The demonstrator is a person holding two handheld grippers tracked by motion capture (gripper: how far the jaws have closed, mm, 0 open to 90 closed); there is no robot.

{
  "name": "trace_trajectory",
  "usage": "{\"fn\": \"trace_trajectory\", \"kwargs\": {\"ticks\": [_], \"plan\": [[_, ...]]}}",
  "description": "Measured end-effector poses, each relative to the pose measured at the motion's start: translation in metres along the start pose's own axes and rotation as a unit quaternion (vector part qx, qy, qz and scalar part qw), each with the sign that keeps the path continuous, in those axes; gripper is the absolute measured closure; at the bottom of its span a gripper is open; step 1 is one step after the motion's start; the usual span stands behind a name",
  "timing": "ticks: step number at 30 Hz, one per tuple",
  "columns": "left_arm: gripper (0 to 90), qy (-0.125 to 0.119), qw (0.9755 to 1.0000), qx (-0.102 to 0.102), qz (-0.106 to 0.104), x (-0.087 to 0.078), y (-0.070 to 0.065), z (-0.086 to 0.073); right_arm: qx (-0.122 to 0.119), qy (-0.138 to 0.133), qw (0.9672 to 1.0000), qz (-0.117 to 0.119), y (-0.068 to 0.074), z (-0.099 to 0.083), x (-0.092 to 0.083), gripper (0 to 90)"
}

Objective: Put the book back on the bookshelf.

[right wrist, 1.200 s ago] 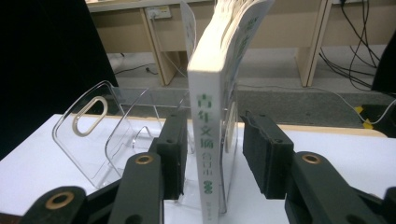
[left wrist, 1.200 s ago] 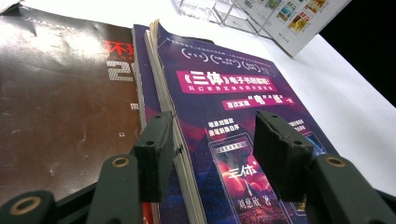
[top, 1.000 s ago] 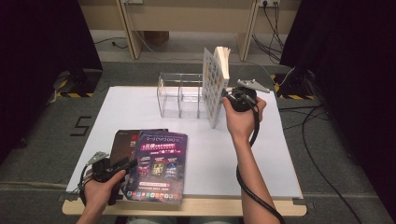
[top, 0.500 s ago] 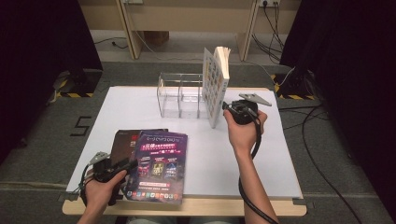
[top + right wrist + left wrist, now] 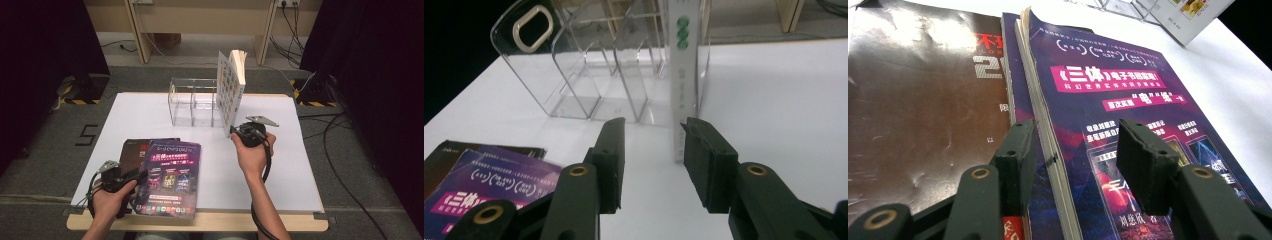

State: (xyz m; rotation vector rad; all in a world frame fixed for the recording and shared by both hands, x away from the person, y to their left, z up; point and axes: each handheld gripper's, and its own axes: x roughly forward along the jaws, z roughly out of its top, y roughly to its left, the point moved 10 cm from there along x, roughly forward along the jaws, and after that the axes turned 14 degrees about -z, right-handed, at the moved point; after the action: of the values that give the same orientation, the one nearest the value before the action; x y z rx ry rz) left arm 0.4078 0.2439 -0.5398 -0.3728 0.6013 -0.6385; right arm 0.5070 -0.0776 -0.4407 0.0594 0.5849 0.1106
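On the white table (image 5: 300, 165), a clear rack (image 5: 192, 102) at the far middle, with a white book (image 5: 231, 92) standing upright in its right-hand end slot, spine edge toward the near side. In the right gripper view, that same white book (image 5: 684, 75) upright at the end of the clear rack (image 5: 589, 65), bottom corner down on the table (image 5: 774, 100). Right gripper (image 5: 235, 132) low over the table just in front of the book's lower corner, jaws apart and nothing between them; in its own view, right gripper (image 5: 651, 155) with the book's spine rising just beyond the gap, closer to the right-hand jaw, not pinched. Near the front left, a purple book (image 5: 170, 177) lying flat, cover up, overlapping a dark book (image 5: 131, 152) beneath and to its left. Left gripper (image 5: 140, 176) at the purple book's left edge, held in a hand resting at the table's near edge. In the left gripper view, left gripper (image 5: 1075, 150) with jaws spread on either side of the purple book (image 5: 1128, 100) page edge, one jaw over the dark book (image 5: 913, 95), the other over the purple cover; jaws just closing a little, yet pads not pressing on the pages, so no grip.
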Motion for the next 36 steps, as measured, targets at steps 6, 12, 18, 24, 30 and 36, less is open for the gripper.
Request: {"fn": "trace_trajectory", "kwargs": {"ticks": [6,12,18,24,30,36], "plan": [[53.5,0.007,1.0000,0.001,0.004,0.003,0.002,0.003,-0.014,0.024,0.9995,0.011,0.015,-0.019,0.010,61.3],[66.6,0.014,0.9997,0.005,0.017,0.005,0.006,0.010,-0.033,0.048,0.9980,0.024,0.034,-0.036,0.021,63.0],[79.6,0.025,0.9986,0.005,0.047,0.005,0.018,0.016,-0.045,0.071,0.9959,0.034,0.048,-0.049,0.031,67.1],[83.5,0.043,0.9975,-0.008,0.056,0.009,0.026,0.011,-0.049,0.086,0.9941,0.043,0.063,-0.054,0.040,66.2],[86.6,0.052,0.9971,-0.002,0.054,0.012,0.025,0.008,-0.058,0.096,0.9925,0.048,0.074,-0.055,0.048,65.2],[89.7,0.063,0.9964,0.005,0.057,0.016,0.025,0.007,-0.063,0.104,0.9914,0.047,0.077,-0.059,0.052,65.0]]}}
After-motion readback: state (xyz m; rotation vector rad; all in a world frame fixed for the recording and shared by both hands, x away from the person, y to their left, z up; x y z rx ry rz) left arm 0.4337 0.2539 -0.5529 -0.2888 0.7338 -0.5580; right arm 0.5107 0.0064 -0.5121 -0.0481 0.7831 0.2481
